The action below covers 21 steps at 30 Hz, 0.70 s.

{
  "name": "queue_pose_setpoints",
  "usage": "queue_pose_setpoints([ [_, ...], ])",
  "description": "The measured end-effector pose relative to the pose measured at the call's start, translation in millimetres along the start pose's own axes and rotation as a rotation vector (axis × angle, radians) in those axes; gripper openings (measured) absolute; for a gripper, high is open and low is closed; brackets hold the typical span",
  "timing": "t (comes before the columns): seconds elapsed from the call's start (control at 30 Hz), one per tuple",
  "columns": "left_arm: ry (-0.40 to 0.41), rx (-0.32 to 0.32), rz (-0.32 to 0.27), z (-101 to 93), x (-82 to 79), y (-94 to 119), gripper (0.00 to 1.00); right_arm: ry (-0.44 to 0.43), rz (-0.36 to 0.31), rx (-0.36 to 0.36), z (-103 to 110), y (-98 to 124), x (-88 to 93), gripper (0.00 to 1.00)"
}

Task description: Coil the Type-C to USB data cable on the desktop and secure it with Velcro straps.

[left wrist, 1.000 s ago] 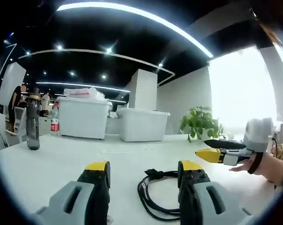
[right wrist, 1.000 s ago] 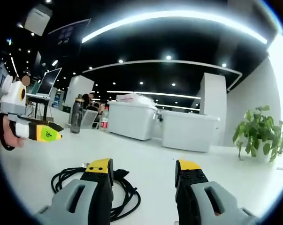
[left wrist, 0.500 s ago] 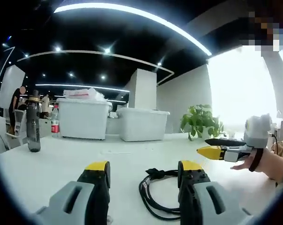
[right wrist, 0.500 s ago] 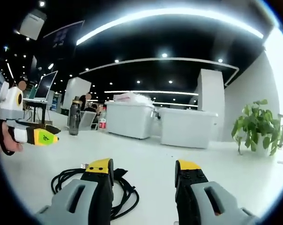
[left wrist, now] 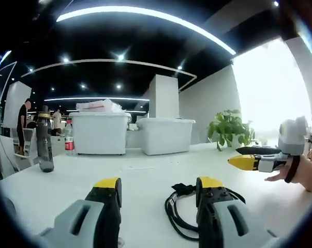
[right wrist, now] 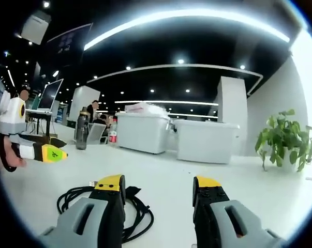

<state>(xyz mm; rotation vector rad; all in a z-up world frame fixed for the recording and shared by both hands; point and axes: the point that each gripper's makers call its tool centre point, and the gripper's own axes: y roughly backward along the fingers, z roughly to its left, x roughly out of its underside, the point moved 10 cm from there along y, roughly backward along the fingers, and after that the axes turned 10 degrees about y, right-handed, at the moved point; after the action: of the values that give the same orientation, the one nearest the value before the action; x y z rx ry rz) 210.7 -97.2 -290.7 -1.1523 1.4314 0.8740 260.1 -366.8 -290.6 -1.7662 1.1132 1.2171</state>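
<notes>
Cable first: the black data lead lies in a loose bundle on the white desktop, low down between the two hands, partly hidden behind the near jaw in each gripper view. From where I stand it looks half gathered at best, several loops splayed flat, with a darker knot-like lump at one end that might be a strap or a plug; I can't tell which.

Starting at the left, a dark water bottle stands near the desk edge, with a red-labelled bottle behind it. Then come two white storage bins, and to the right a potted plant.

The left gripper hovers low over the desk, jaws spread wide, nothing between them; the cable lies mostly by its right jaw. The right gripper is likewise spread and empty, the bundle by its left jaw.

What could go wrong: a single strand nipped from this heap would drag the rest across the smooth top instead of forming a loop, and the loops could spring open. With both tools coming at one small bundle, they might also knock each other. The strap, if that lump is it, looks fiddly to catch with blunt tips.
</notes>
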Motion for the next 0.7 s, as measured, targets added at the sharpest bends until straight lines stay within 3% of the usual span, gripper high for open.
queue_pose_setpoints([
  [0.7, -0.005, 0.02, 0.024, -1.5, 2.8, 0.8, 0.59, 0.007, 0.012, -0.024, 5.5, 0.5, 1.5, 0.51],
])
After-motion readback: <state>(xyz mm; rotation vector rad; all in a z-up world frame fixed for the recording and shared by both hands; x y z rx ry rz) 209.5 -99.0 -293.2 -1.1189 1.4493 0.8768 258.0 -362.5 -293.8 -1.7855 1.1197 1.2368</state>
